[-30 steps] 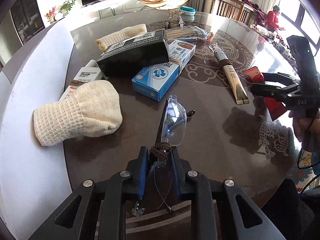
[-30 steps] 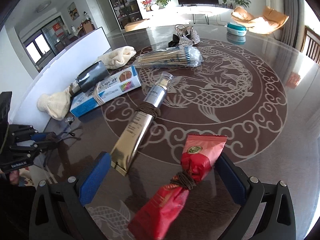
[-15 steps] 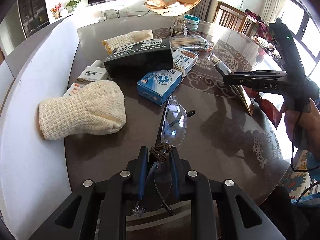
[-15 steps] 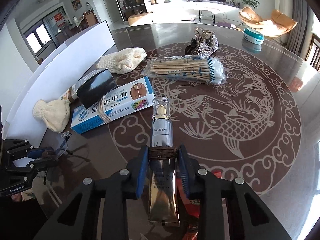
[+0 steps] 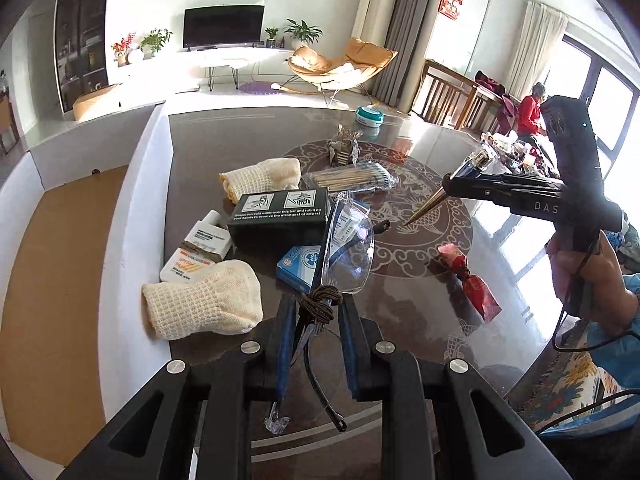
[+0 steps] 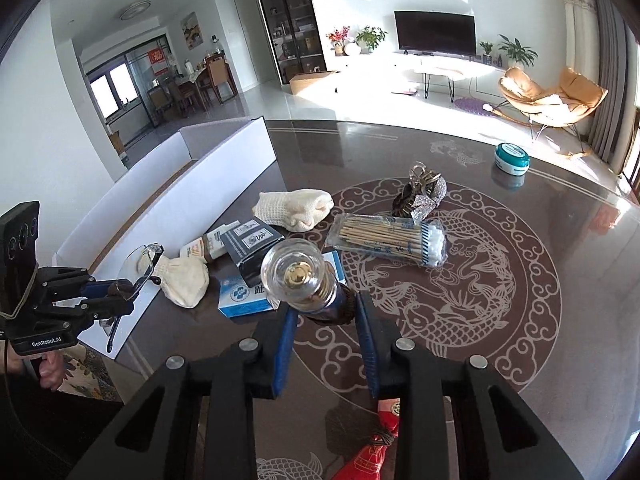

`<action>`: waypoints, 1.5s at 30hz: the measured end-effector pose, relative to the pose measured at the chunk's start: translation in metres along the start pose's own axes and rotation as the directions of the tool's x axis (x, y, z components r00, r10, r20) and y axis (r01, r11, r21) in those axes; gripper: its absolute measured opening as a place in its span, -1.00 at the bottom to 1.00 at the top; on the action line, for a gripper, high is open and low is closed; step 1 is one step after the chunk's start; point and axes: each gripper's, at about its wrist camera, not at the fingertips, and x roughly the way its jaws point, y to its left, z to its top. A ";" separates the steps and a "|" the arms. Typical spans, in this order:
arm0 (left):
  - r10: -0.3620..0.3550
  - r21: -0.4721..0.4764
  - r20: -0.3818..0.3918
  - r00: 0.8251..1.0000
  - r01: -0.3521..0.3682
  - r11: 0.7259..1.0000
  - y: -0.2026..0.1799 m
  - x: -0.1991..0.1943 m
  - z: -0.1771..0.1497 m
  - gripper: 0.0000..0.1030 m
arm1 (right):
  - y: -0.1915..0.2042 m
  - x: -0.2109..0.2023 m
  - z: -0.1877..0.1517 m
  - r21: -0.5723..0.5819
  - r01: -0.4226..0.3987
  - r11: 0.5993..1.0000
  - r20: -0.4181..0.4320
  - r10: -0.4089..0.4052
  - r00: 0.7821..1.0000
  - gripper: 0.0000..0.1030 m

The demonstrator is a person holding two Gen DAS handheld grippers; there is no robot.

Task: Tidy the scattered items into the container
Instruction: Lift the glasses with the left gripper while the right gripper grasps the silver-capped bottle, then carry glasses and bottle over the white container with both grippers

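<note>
The left gripper (image 5: 316,316) is clamping clear safety glasses (image 5: 347,254) at their cord-wrapped middle, the white container (image 5: 132,216) sitting off to its left — the right gripper (image 6: 326,322) is pinching a gold cosmetic tube (image 6: 302,280), cap pointing forward.

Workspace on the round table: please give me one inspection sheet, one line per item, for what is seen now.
Surface: dark glossy table with a fish pattern.
Job's things: glasses and gold tube are held above the table; white box stands at the table's edge.
Clutter: two knit cloths, black box, blue box, sunscreen tube, cotton swabs, red packet, teal tin.
Grippers: left gripper shut on glasses; right gripper shut on gold tube.
Cables: black cable hangs below the right hand.
Surroundings: living room, television, lounge chair.
</note>
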 end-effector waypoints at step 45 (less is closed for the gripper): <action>0.591 -0.548 -0.022 0.806 -0.504 0.667 0.214 -0.099 -0.068 0.59 | 0.312 0.170 0.049 -0.148 -0.469 0.871 -0.166 0.446 0.880 0.54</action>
